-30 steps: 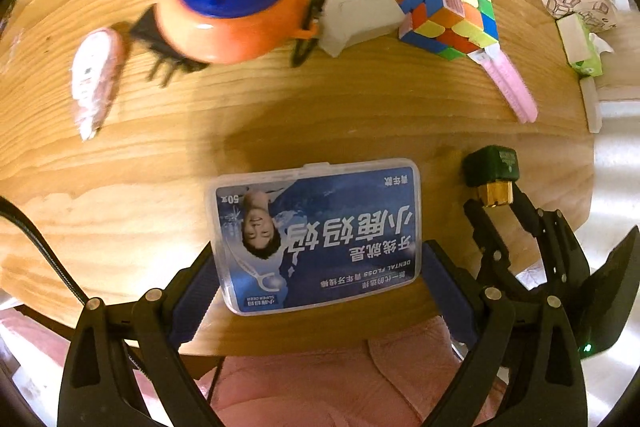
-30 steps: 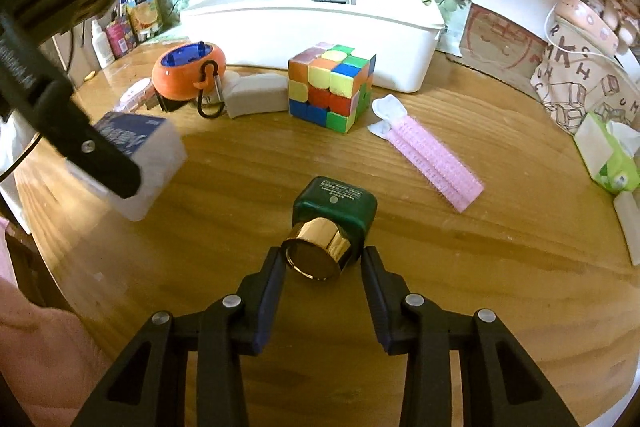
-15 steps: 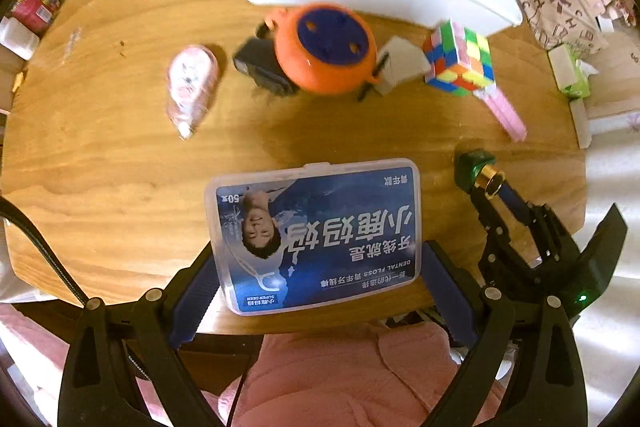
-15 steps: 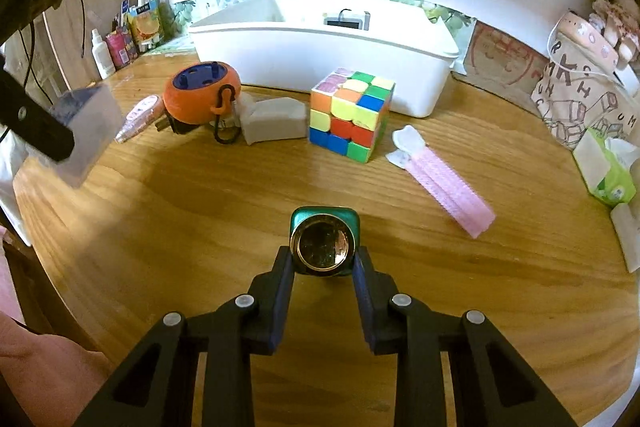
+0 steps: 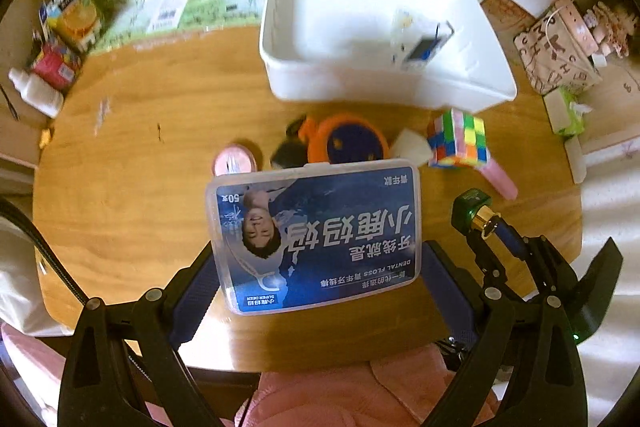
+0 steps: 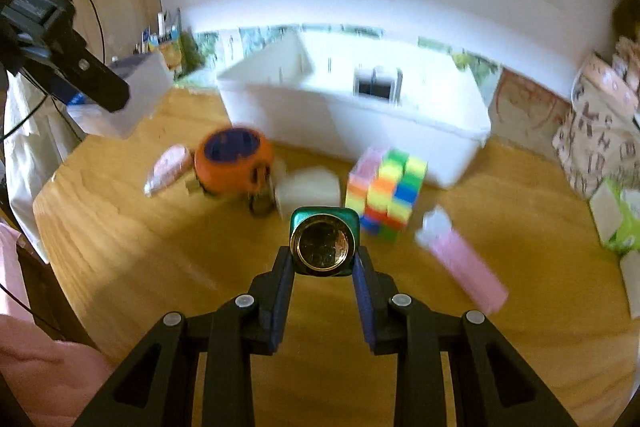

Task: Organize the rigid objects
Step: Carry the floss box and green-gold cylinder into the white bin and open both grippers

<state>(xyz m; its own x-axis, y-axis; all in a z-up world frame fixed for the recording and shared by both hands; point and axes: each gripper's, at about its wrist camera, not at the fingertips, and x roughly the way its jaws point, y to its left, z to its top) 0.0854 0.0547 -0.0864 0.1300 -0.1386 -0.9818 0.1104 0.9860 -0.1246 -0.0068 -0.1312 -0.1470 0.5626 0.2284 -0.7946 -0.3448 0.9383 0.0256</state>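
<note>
We hold the clear plastic dental floss box with blue label (image 5: 316,235) clamped in the left gripper (image 5: 320,279), above the wooden table (image 5: 128,203). The right gripper (image 6: 323,267) is closed on the green bottle with gold cap (image 6: 323,241), lifted before the white plastic bin (image 6: 352,123).

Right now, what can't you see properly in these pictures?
- Left wrist view: the dental floss box in the left tongs covers part of the orange round thing and the pink case.
- Right wrist view: the green bottle shows only its gold cap end; its label is hidden.
- Both views: the small item in the white bin is too blurred to name.
</note>
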